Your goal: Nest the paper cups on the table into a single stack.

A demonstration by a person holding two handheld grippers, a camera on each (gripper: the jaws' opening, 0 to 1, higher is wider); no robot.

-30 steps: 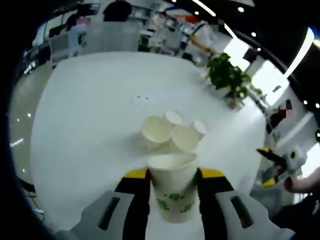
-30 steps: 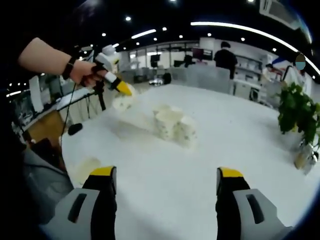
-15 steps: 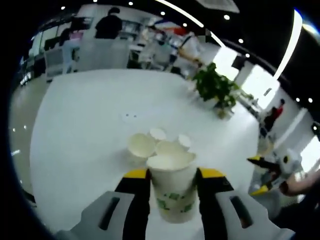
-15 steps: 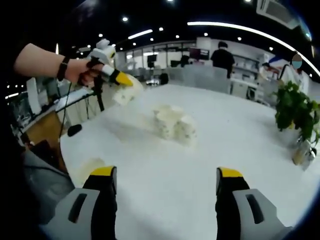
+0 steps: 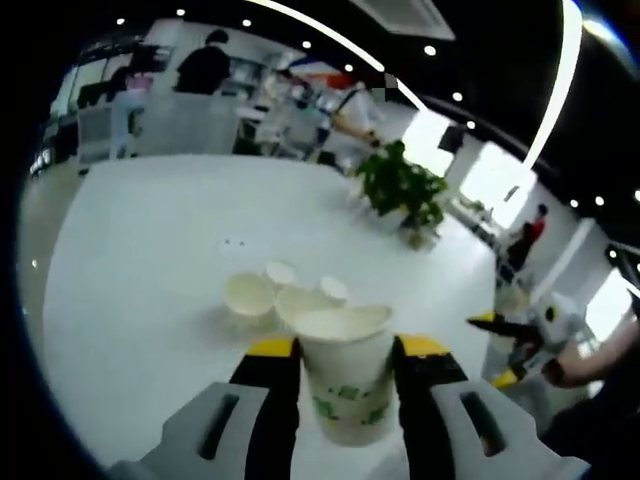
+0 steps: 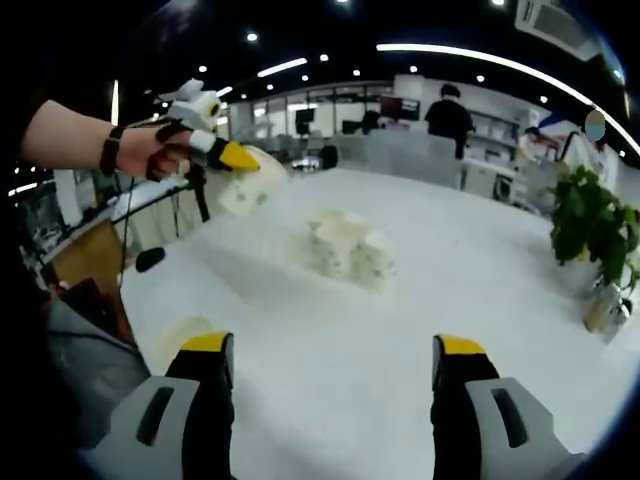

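paper cup (image 5: 346, 375) clamped between left tongs (image 5: 346, 352), above cup cluster (image 5: 280, 296).

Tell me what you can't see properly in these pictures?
- Held cup: in the left gripper view, its bottom is cut off by the picture's edge, its sides covered by the left tongs.
- Cups on the table: in the right gripper view, too small and blurry to count.
- Green print on the held cup: too blurred to read.
- Right tongs: open, holding nothing.
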